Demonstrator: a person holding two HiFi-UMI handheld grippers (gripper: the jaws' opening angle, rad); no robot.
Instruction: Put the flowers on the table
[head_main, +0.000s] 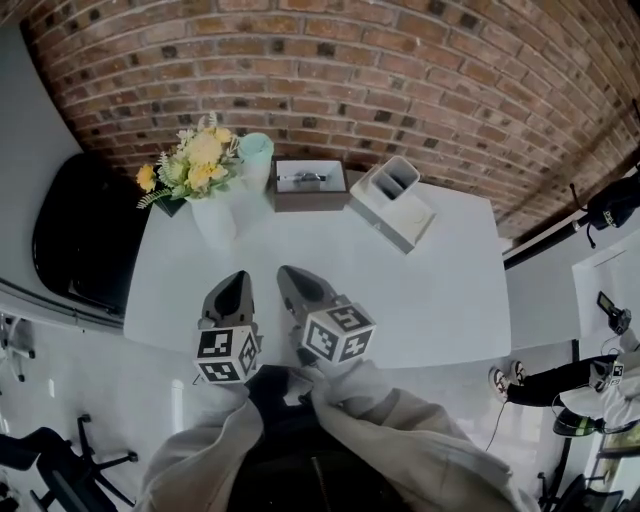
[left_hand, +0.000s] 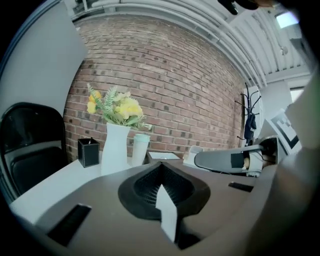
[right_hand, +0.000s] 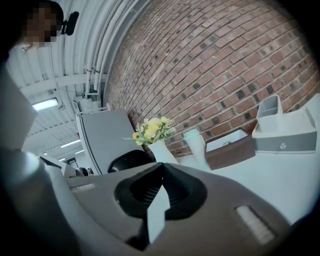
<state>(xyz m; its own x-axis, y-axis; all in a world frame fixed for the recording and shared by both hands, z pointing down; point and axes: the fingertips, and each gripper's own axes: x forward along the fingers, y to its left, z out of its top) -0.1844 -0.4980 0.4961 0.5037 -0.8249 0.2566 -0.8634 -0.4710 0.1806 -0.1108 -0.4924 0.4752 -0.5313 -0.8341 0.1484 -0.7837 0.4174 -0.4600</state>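
While both grippers hang over the near edge of the white table (head_main: 430, 300), the yellow flowers (head_main: 200, 160) stand in a white vase (head_main: 215, 218) on its far left corner, at about eleven o'clock from the left gripper (head_main: 236, 276). That gripper is clenched on nothing, its jaws meeting with only air ahead. The right gripper (head_main: 291, 272), just beside it at three o'clock, is likewise closed and empty. A mint cup (head_main: 256, 150) sits just beside the vase at its one o'clock, and a brown tray (head_main: 310, 185) and a white organiser (head_main: 392, 203) lie further toward three o'clock. By my reading the placing step looks complete. If the vase must be moved again, a gripper would first need to open, then approach the vase body from six o'clock, clear of the cup.
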